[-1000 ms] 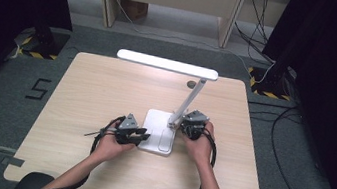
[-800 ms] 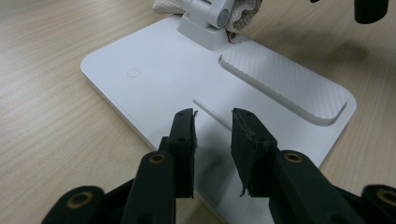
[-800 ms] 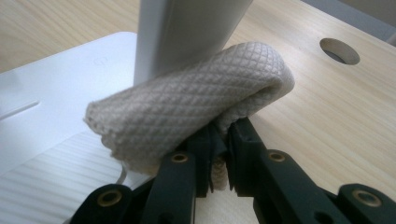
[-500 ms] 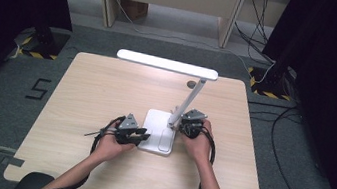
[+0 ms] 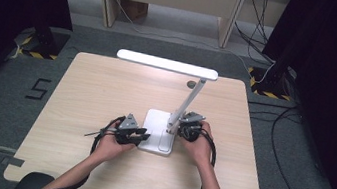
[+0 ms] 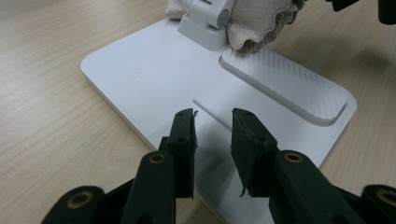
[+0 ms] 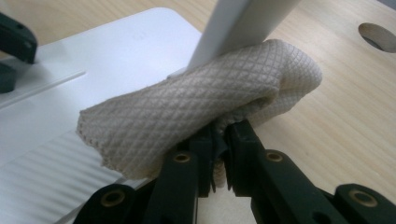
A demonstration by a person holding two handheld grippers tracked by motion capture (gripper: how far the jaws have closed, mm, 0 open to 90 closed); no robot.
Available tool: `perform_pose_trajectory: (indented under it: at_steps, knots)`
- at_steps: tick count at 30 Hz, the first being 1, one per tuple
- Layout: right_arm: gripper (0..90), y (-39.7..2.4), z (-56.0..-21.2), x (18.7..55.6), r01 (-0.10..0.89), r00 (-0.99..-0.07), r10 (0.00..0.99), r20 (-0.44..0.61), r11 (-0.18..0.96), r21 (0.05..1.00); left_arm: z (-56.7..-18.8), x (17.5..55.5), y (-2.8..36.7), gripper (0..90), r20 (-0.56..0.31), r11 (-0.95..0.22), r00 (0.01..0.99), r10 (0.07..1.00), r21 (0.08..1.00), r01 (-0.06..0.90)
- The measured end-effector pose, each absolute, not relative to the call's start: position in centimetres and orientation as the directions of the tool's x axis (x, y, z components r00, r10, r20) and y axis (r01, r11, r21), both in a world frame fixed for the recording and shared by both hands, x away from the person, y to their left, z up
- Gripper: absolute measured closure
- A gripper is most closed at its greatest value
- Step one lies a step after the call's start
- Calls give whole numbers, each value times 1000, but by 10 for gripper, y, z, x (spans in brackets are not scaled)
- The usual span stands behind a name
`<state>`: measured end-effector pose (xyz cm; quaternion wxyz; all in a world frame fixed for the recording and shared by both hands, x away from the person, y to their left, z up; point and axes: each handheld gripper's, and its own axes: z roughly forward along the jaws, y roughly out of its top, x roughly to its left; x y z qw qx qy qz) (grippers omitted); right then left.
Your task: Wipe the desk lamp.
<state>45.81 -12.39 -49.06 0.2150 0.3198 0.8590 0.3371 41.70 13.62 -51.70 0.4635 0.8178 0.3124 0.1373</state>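
A white desk lamp [image 5: 168,64] stands on a flat white base [image 5: 153,128] in the middle of the table, its arm [image 5: 187,102] slanting up to a long head. My right gripper [image 7: 218,135] is shut on a folded beige waffle cloth [image 7: 201,109], which presses against the foot of the lamp arm [image 7: 243,25]. In the high view that gripper [image 5: 187,127] sits at the base's right edge. My left gripper [image 6: 212,128] hovers over the base's near edge [image 6: 154,84], jaws open with nothing between them. The cloth [image 6: 261,21] also shows by the hinge.
The wooden table [image 5: 91,93] has a round cable hole [image 5: 191,84] behind the lamp. Cables trail from both grippers toward the person's forearms. Grey carpet, table legs and floor cables surround the table.
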Motion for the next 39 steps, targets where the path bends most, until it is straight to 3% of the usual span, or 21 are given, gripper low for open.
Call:
perform_pose_trajectory:
  at_steps: [39]
  knots:
    - [838,-119,-484,405,345,-809,564,-163,682,645,-517,417,136,693,-64,-376,765,640,843,385]
